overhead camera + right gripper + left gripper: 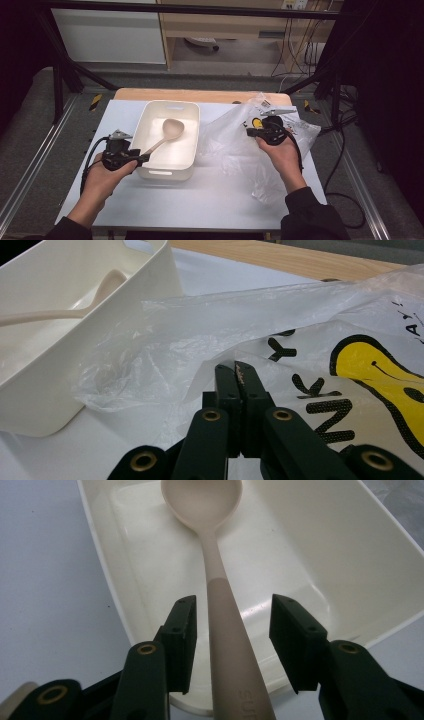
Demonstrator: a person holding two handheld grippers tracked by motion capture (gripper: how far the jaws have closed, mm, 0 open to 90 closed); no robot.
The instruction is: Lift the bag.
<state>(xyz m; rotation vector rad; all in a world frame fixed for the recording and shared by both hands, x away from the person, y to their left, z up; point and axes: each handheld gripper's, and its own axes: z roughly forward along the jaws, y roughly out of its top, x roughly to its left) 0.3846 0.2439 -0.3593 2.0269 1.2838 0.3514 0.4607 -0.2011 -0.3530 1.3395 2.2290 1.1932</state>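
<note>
- Spoon (220, 600) lies inside the white tub (150, 120), handle over the tub's near rim, between the left gripper's (232, 640) parted jaws, apparently not yet touched.
- Beside the tub, the right gripper (239, 377) is clamped on a plastic bag (300, 330).

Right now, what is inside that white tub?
One beige spoon lies in the white tub, bowl toward the far end, handle over the near rim between the left gripper jaws. The floor under the spoon is hidden.
</note>
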